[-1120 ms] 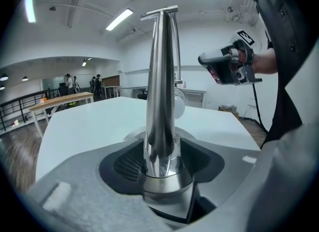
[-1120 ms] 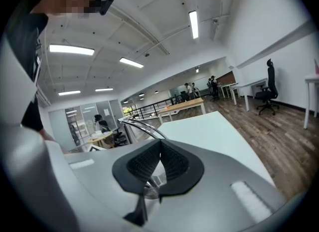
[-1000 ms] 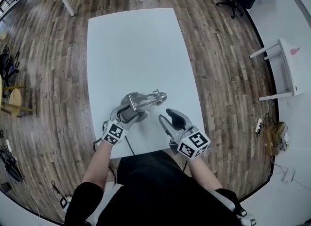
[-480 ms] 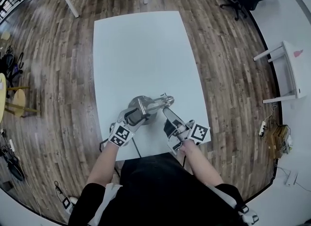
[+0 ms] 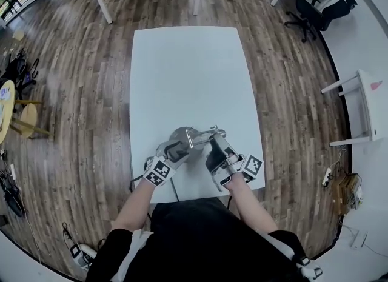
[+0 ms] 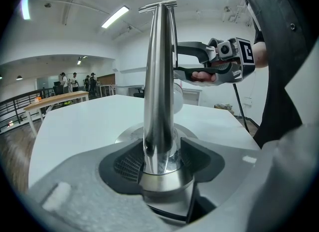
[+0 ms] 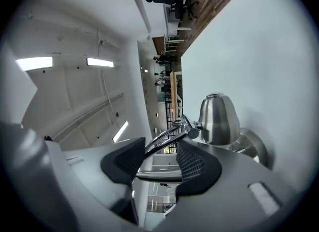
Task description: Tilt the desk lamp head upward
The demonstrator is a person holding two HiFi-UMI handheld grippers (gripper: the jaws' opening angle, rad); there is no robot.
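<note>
Table (image 5: 182,62): white; the lamp stands near the person's edge
Desk lamp (image 5: 183,135): chrome, round base flat on the table, post upright
Left gripper (image 6: 159,156): clamped on the post (image 6: 159,76) just above the base
Right gripper (image 7: 159,163): jaws opening, the thin lamp arm (image 7: 167,136) between them, unpressed
Lamp head (image 7: 218,118): just past the right tips; the lamp arm runs lengthwise along those jaws, so this hand is nearer

The white bench (image 5: 188,62) stands at frame centre on a wood-plank floor (image 5: 79,93). The desk lamp (image 5: 185,136) sits near the bench's lower edge. The left tongs (image 5: 176,150) meet its base (lower centre). The right tongs (image 5: 217,147), jaws opening, have its arm between them. An office chair (image 5: 324,11) occupies the upper right.
</note>
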